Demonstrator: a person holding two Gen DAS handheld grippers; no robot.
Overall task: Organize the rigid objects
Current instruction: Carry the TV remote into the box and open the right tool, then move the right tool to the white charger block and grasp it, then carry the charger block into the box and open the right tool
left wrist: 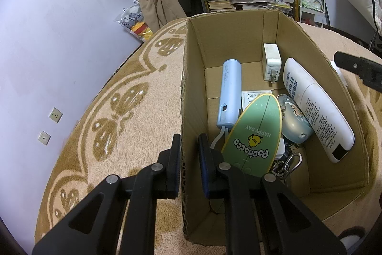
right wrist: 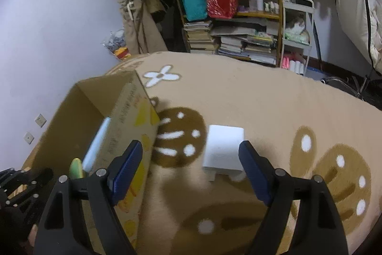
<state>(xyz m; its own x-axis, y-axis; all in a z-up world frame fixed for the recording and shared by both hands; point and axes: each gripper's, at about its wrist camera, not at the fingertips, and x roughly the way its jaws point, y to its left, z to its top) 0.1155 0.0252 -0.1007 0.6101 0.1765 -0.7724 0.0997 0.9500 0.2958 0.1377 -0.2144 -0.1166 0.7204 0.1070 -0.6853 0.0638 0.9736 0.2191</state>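
Observation:
In the left wrist view my left gripper point(left wrist: 189, 146) is shut on the near left wall of an open cardboard box point(left wrist: 226, 40). Inside lie a light blue power bank point(left wrist: 230, 92), a white plug adapter point(left wrist: 272, 61), a white remote point(left wrist: 315, 109), a green oval "Pochacco" board point(left wrist: 255, 135), a pale blue round case point(left wrist: 294, 123) and a carabiner with keys point(left wrist: 287, 164). In the right wrist view my right gripper point(right wrist: 191, 147) stands open over the blanket, right of the box point(right wrist: 126, 111). A white block point(right wrist: 224, 149) lies just ahead, close to the right finger, untouched.
The box rests on a tan blanket point(right wrist: 262, 99) with brown and white patterns. Behind stands a crowded shelf point(right wrist: 238, 16) with books and bags, and a white cart point(right wrist: 296, 35). A pale wall point(left wrist: 59, 28) runs along the left. The right gripper's finger point(left wrist: 358, 68) shows beyond the box's right rim.

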